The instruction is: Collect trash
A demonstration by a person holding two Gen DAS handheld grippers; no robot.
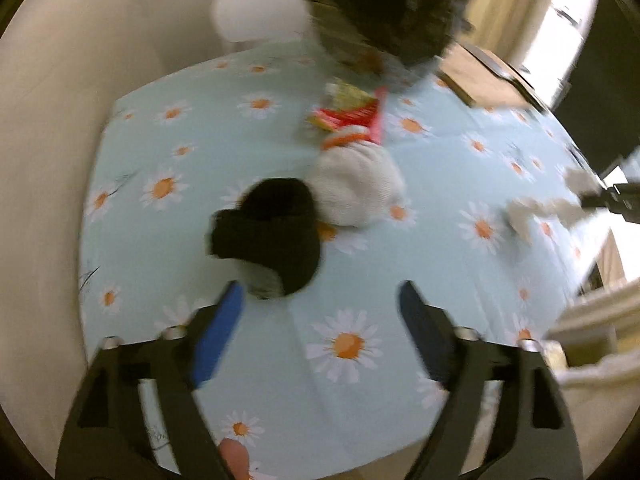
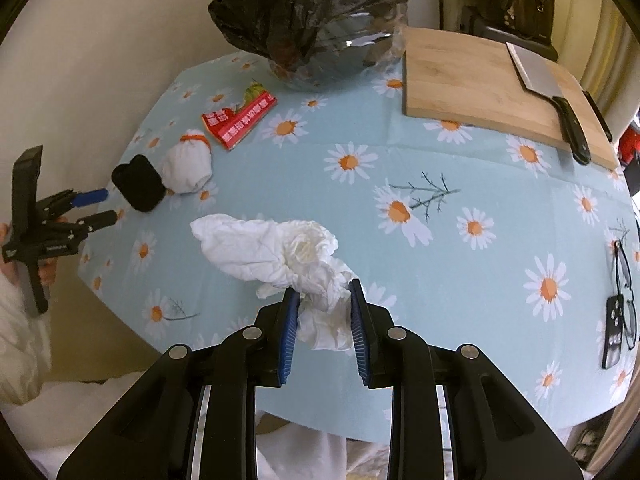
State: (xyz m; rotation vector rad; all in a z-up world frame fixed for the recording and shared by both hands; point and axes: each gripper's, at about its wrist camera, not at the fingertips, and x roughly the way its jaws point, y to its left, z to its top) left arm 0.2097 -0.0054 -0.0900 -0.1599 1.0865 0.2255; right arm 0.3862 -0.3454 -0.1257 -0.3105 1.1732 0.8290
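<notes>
A table covered by a pale blue tablecloth (image 2: 460, 240) printed with white and orange daisies fills both views, with a cream wall behind it. At the far edge sits a crumpled black trash bag (image 2: 316, 20). Right of the bag lies a wooden cutting board (image 2: 472, 88) with a cleaver (image 2: 552, 96) resting on it. Just in front of the bag is a red snack wrapper (image 2: 240, 118), and nearer still a white sock bundle with an orange band (image 2: 188, 166) touching a small black pouch (image 2: 138, 188). Eyeglasses (image 2: 626, 292) lie at the cloth's right edge, far from the bag.

The right gripper (image 2: 323, 308) points steeply down at the table, its blue-padded jaws clenched on a crumpled white tissue (image 2: 276, 256), which spills out past the fingertips toward the bag, above the cloth.

The left gripper (image 1: 320, 320) also tilts downward, held by a hand in a white sleeve (image 2: 20, 304) at the table's left edge. Its jaws stand wide apart and hold nothing; the black pouch lies just beyond its fingertips, on the bag's side. The left view is blurred.
</notes>
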